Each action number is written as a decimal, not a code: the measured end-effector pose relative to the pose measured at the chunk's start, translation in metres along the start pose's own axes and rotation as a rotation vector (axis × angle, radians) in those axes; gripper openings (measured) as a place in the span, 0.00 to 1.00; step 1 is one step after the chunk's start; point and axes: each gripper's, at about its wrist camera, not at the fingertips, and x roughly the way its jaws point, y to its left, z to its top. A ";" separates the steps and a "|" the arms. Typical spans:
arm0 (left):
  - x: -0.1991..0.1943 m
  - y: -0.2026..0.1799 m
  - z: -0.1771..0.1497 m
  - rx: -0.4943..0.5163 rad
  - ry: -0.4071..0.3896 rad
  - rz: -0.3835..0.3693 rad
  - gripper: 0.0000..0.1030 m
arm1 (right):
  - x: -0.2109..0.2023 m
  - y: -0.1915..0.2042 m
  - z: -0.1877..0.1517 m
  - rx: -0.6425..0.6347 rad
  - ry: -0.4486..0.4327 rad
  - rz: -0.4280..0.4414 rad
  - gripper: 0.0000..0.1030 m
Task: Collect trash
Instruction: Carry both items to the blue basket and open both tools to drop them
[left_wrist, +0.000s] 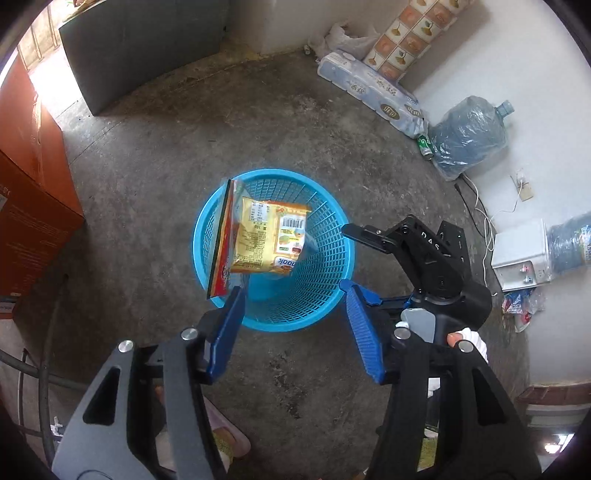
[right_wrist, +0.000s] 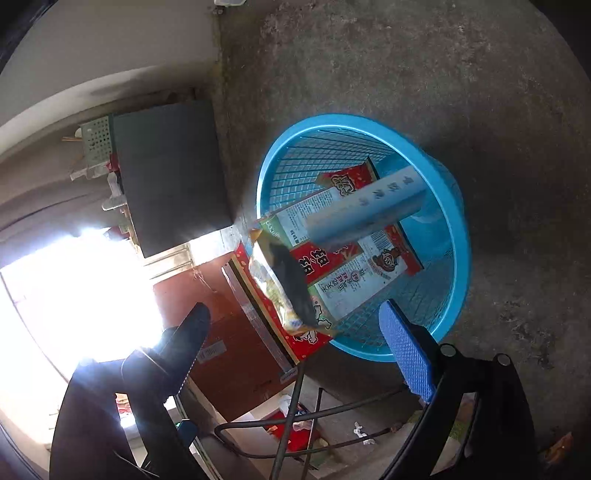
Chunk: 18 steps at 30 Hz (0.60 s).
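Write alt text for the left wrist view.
A yellow snack packet and a flat red packet sit over the mouth of a blue mesh bin on a concrete floor. The left gripper stands open just above the rim, with the right gripper beside it.

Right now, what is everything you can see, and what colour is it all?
blue plastic mesh basket: one, on the grey floor
red flat snack box: one, tilted over the basket
yellow snack packet: one, above the basket's opening
white paper roll: one, above the box
blue water jug: one, by the wall
orange cardboard boxes: stacked, at left
left gripper: blue pads, open
right gripper: blue pad, open
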 end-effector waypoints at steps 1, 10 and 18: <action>-0.005 -0.001 -0.001 0.007 -0.009 -0.004 0.53 | -0.001 -0.002 -0.001 -0.010 -0.002 -0.009 0.87; -0.085 -0.013 -0.018 0.055 -0.145 -0.016 0.53 | -0.053 0.015 -0.030 -0.109 -0.068 -0.022 0.87; -0.198 -0.012 -0.085 0.108 -0.308 -0.077 0.59 | -0.121 0.068 -0.091 -0.339 -0.118 -0.012 0.87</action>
